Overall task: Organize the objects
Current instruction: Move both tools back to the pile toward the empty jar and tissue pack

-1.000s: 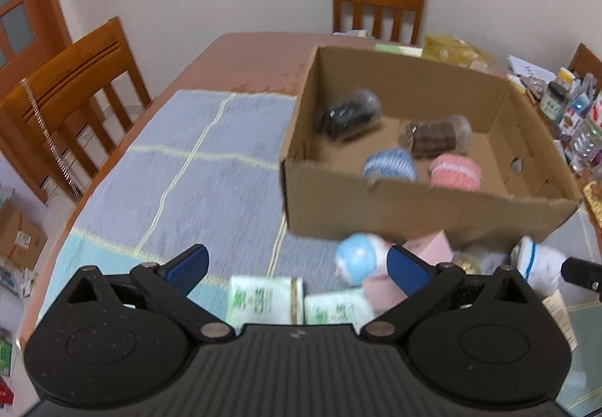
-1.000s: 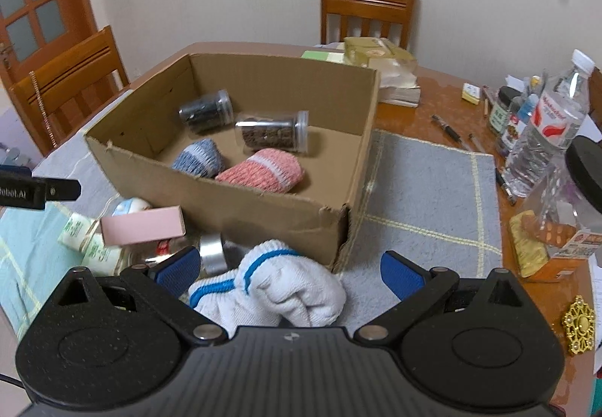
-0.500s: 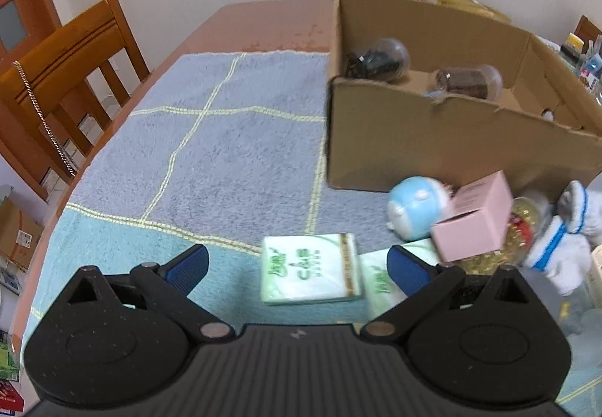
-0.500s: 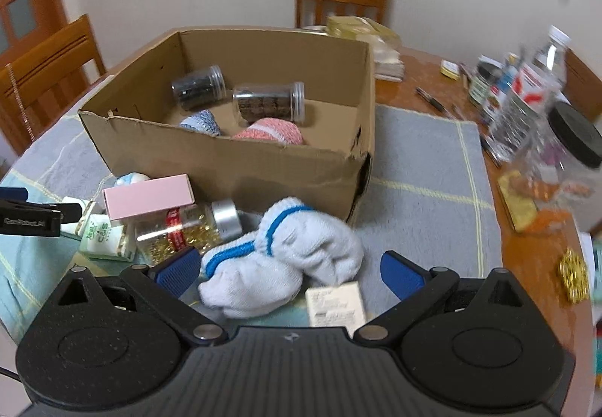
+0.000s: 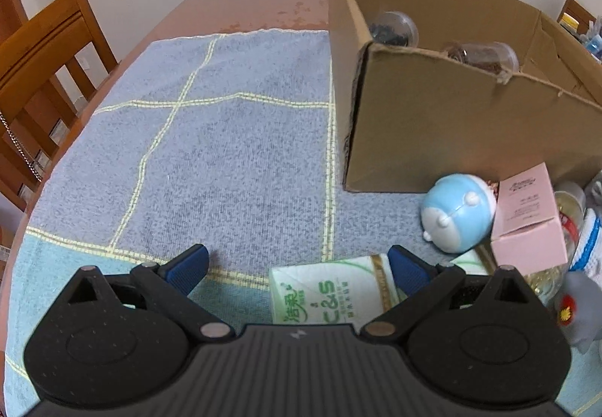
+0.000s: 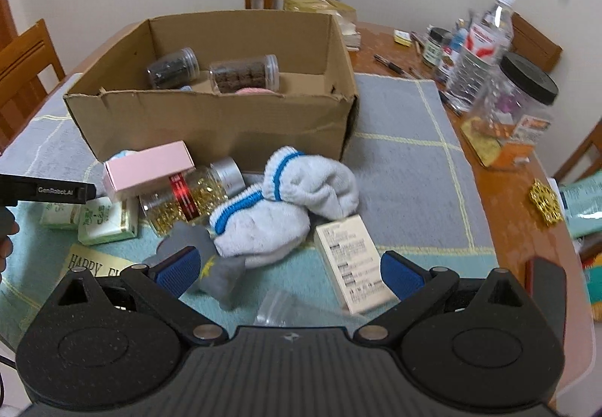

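Note:
A cardboard box (image 6: 210, 123) stands on the cloth, holding two clear jars (image 6: 244, 73) and rolled socks. In front of it lie a pink box (image 6: 148, 169), a jar of gold bits (image 6: 184, 193), white socks with blue stripes (image 6: 286, 199), a cream carton (image 6: 351, 263), a grey plush piece (image 6: 199, 247) and green tissue packs (image 6: 107, 221). My right gripper (image 6: 288, 274) is open just in front of the socks. My left gripper (image 5: 297, 268) is open low over a green tissue pack (image 5: 331, 289), with a blue round toy (image 5: 457, 217) and the pink box (image 5: 526, 214) to its right.
A grey and teal checked cloth (image 5: 210, 138) covers the round wooden table. Wooden chairs (image 5: 37, 52) stand around it. On the right sit a water bottle (image 6: 478, 52), a black-lidded plastic jar (image 6: 515, 105), small bottles and a gold ornament (image 6: 545, 202). A card lies at the near left.
Both grippers have drawn back and dropped lower toward the near table edge. The left one now has the tissue pack between its open fingers; the right one shows the cream carton and plush.

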The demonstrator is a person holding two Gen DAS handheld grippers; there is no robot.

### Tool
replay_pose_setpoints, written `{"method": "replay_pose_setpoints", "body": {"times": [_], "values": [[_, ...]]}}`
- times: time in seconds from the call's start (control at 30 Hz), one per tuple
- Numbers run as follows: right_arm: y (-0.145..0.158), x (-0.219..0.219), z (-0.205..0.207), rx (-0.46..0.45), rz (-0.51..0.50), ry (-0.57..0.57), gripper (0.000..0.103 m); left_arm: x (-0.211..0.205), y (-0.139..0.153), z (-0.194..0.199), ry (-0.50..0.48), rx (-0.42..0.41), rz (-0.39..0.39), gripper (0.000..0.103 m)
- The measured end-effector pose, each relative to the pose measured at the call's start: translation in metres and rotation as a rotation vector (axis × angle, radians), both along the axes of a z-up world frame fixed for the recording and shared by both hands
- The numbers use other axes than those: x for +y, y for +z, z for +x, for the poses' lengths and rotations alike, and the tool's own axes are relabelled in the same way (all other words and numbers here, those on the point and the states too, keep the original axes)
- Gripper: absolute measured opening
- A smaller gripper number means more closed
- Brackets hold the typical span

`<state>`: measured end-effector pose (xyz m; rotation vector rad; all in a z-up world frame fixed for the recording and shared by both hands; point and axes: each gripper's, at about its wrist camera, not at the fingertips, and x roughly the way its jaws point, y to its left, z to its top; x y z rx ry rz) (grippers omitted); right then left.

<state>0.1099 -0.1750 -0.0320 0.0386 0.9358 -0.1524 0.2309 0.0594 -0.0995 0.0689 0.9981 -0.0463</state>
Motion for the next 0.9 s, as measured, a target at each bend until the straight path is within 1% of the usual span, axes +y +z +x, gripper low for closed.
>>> {"method": "replay_pose_setpoints", "body": {"times": [0.2, 0.43, 0.57, 0.7, 0.8, 0.9], "values": [[-0.004, -0.001, -0.004, 0.005, -0.007, -0.055, 0.103, 0.014, 0.000, -0.009, -0.021, 0.015, 0.002, 0.101], [-0.011, -0.004, -0.017, 0.025, -0.004, -0.123, 0.103, 0.021, -0.004, -0.023, -0.091, 0.040, 0.028, 0.101], [-0.017, -0.006, -0.026, 0.028, -0.006, -0.172, 0.103, 0.021, -0.004, -0.028, -0.135, 0.038, 0.033, 0.101], [-0.025, -0.011, -0.032, 0.037, 0.015, -0.223, 0.103, 0.022, -0.003, -0.033, -0.182, 0.031, 0.046, 0.101], [-0.031, -0.014, -0.031, 0.050, 0.025, -0.258, 0.103, 0.024, -0.004, -0.036, -0.189, 0.029, 0.050, 0.101], [-0.035, -0.014, -0.029, 0.060, 0.025, -0.263, 0.103, 0.029, -0.005, -0.041, -0.184, 0.024, 0.039, 0.101]]}}
